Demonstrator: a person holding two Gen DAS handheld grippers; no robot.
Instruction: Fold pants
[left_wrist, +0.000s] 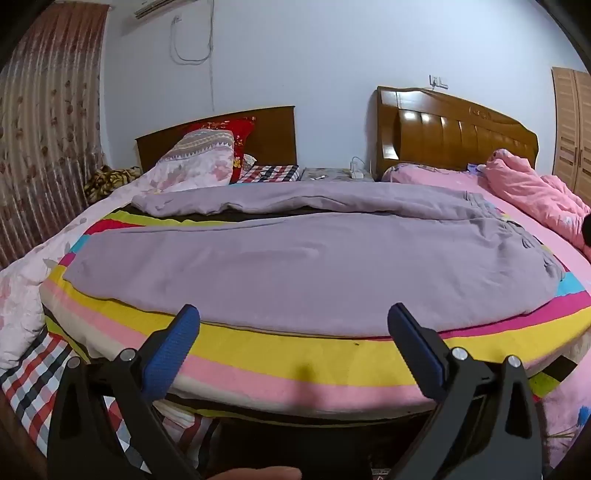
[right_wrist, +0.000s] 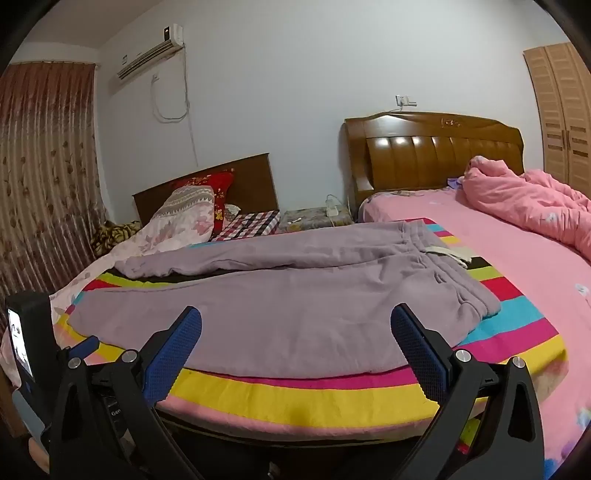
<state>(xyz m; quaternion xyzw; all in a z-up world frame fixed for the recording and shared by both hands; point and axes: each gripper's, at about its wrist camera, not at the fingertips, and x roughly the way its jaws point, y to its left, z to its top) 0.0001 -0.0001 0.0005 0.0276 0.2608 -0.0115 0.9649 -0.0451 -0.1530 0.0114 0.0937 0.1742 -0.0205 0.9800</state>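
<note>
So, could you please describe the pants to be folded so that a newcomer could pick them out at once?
Start at the two wooden headboards on the far wall; nearer the camera lies a striped multicoloured blanket. Spread flat on it are the pants, legs pointing left, waistband at the right. They are plain lilac-grey, unlike the pink quilt and the floral bedding around them.

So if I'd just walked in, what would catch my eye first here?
Probably the lilac pants spread flat across a bright striped blanket on the bed, waistband to the right. Close in front, each view shows a pair of black fingers with blue pads, set wide apart and holding nothing. Behind, a rumpled pink quilt lies heaped by the wooden headboard.
</note>
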